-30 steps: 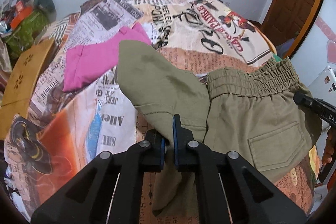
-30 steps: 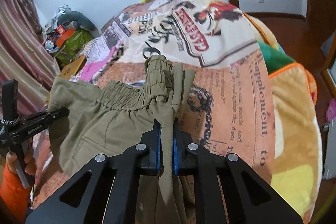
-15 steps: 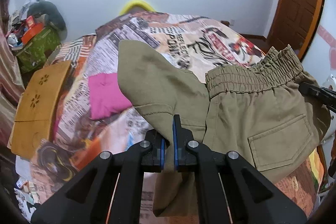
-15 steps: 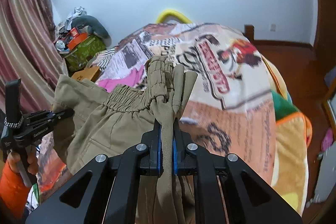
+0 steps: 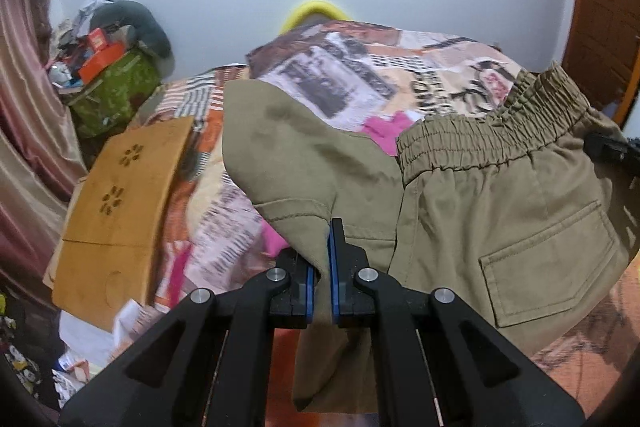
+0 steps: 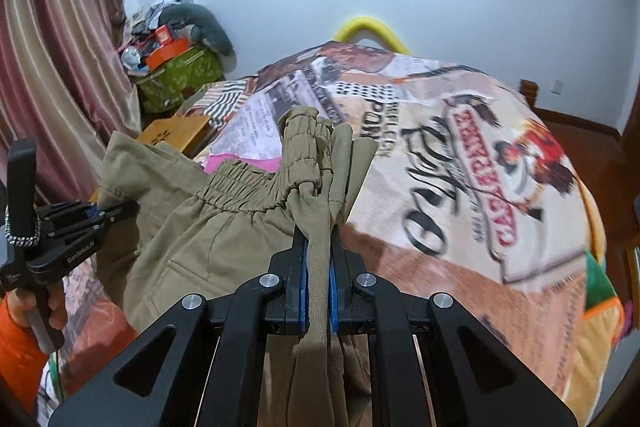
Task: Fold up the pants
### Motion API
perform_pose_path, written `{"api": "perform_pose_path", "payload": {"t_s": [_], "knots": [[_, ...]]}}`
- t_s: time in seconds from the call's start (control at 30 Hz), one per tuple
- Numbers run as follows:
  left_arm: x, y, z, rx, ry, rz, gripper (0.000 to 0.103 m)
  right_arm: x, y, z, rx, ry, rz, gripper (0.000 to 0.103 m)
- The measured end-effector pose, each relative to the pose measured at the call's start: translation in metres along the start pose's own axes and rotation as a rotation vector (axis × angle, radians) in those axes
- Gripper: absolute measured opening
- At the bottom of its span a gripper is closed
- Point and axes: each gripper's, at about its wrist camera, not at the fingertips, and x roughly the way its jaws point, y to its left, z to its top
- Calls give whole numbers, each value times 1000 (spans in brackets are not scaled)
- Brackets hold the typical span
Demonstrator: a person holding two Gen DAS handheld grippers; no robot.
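Lower part of the pants point(image 5: 500, 211) drops out of frame, so I can't see the legs' ends. Only the right cam shows the bunched waistband point(image 6: 308, 151); left cam shows the back pocket point(image 5: 552, 259). Left gripper point(image 5: 322, 267) nips a fabric edge, right gripper point(image 6: 318, 279) clamps a thick wad (both nearly closed), pants held above the bed point(image 6: 460, 187).

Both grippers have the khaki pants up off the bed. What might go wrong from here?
The left gripper pinches only a thin corner of the pants, so that fabric may slip out. The right gripper clamps several bunched layers at the waistband, which could fold in unevenly. Lowered carelessly, the pants might land on the pink garment.
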Motion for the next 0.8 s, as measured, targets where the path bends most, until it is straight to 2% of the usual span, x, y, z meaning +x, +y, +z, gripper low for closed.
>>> {"api": "perform_pose_path", "payload": {"t_s": [0.27,0.47,0.7,0.8], "knots": [[37,45,22,-26,-36,51,7,52,29,37,-38,-14,-5,7],[71,67,40,-79,-47,44,7,81,33,55,-30,-22,-12,7],[125,79,50,-119,17,22,7,122,28,63,-28,3,-33,7],[151,83,48,-155,80,-12,7,139,18,59,5,26,-39,7]]}}
